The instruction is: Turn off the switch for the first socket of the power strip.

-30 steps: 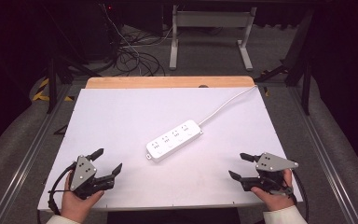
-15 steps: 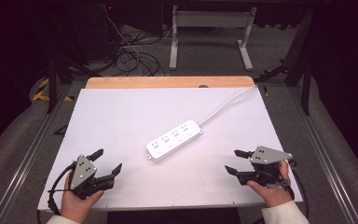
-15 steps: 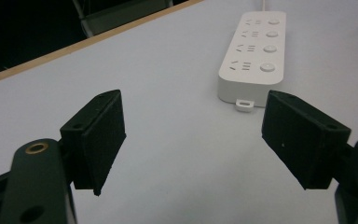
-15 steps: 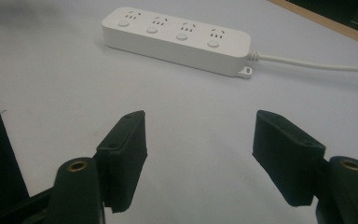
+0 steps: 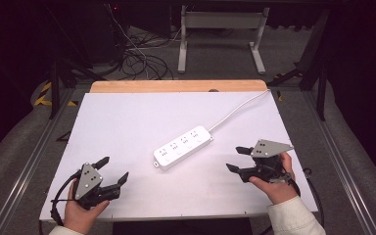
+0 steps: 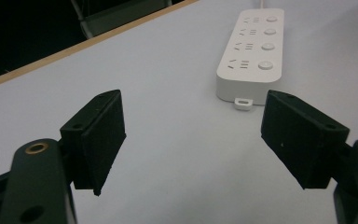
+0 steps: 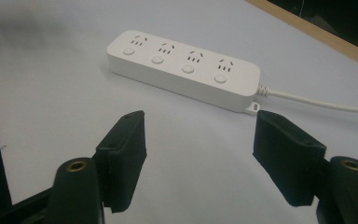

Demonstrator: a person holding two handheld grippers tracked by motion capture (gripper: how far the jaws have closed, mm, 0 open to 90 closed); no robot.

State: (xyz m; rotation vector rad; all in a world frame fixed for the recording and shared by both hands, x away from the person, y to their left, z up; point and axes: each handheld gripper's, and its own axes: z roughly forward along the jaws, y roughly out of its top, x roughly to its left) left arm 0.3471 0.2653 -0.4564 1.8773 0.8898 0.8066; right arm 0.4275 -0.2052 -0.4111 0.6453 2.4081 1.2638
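- power strip lies flat on your white table.
- your right gripper is near it, jaws spread after closing a little, nothing between.
- your left gripper is spread too.

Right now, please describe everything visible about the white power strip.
The power strip is a long white block with rounded corners, plastic by its look. It has four sockets, each with a round button. A white cable leaves its far end. It lies flat and diagonal mid-table, with nothing else touching it.
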